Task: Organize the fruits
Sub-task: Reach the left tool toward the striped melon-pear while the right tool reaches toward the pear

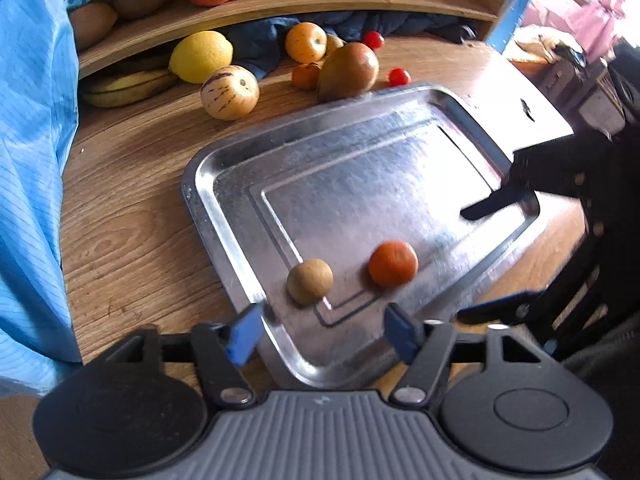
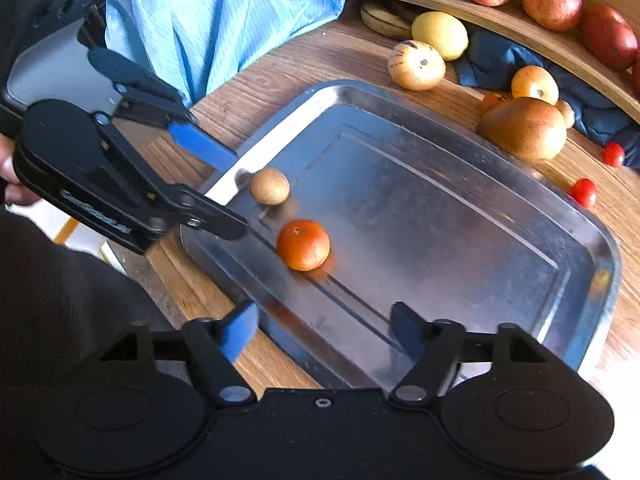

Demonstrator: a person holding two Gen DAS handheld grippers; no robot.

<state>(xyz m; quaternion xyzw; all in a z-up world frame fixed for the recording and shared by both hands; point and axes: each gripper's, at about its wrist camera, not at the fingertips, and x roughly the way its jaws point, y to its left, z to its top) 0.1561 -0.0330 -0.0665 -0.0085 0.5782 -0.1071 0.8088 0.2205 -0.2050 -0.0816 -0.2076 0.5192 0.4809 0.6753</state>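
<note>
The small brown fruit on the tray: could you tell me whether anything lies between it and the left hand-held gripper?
Nothing visible does. The small brown fruit sits on the tray just ahead of the open left hand-held gripper, with only bare metal between them. The orange fruit lies to one side, apart from it.

You have almost nothing legible here. The left tongs [image 2: 224,192], seen from the right wrist camera, carry a pale strip of lettering along their black arm, but it is too blurred for you to read. A small embossed mark sits on their grey ribbed body in the left wrist view, also unreadable.
</note>
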